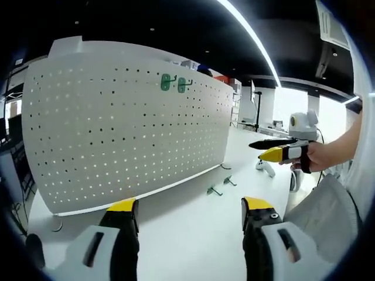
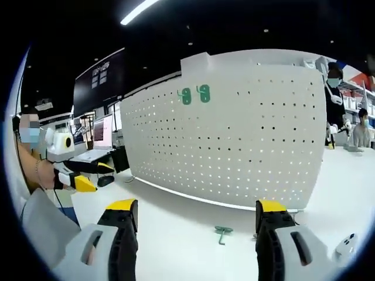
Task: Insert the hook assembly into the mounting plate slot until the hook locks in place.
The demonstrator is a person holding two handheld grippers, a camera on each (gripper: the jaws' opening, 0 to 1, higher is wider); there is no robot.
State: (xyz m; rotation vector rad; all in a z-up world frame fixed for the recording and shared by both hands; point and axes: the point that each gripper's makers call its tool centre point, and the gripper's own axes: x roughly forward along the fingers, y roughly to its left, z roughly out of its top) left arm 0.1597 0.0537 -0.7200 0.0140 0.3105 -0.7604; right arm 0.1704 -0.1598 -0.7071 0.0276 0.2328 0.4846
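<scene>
White counter, tall perforated pegboard standing on it, both grippers raised and empty.
Left gripper fingers spread wide; two green hooks hang high on the board; one green hook lies loose on the counter; right gripper fingers spread too, pinching nothing.

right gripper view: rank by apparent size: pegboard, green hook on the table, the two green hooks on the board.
1. pegboard, by far the largest.
2. green hook on the table.
3. two green hooks on the board, each close to the table hook in apparent size; the table hook is nearer the camera, so their order is unsure.
</scene>
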